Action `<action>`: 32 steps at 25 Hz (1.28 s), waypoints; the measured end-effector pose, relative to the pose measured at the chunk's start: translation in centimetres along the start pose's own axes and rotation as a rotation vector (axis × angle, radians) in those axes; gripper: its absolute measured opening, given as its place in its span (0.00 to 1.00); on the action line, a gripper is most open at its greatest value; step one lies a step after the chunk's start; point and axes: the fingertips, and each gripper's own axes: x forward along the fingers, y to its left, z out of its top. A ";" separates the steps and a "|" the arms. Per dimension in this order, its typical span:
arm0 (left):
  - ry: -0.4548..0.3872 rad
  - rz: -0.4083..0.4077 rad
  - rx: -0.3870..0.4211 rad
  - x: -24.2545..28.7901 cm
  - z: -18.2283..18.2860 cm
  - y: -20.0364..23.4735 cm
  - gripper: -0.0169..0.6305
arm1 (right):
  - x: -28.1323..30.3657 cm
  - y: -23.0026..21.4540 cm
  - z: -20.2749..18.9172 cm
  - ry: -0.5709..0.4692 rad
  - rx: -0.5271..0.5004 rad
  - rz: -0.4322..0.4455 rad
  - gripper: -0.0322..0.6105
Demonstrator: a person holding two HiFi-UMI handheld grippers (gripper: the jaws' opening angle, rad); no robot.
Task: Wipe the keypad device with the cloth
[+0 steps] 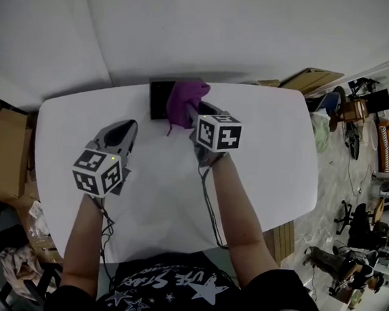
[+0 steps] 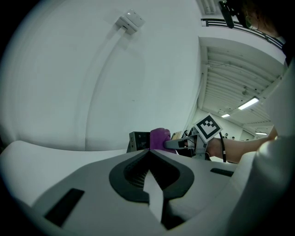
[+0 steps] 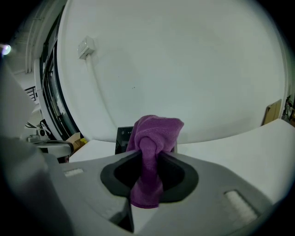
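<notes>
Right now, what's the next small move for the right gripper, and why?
Probably sweep the right gripper toward the person's left: its jaws clamp the purple cloth, which sits bunched over the keypad device's right part, leaving its left part bare.

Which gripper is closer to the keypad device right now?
Right. The right gripper, shut on the purple cloth, holds it over the keypad device. The left gripper hangs over the table, apart from the device and nearer the person.
</notes>
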 end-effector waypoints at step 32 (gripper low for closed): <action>-0.102 -0.023 -0.002 -4.8 2.2 -8.6 0.04 | -12.6 0.6 -0.3 -0.104 -0.010 -0.011 0.20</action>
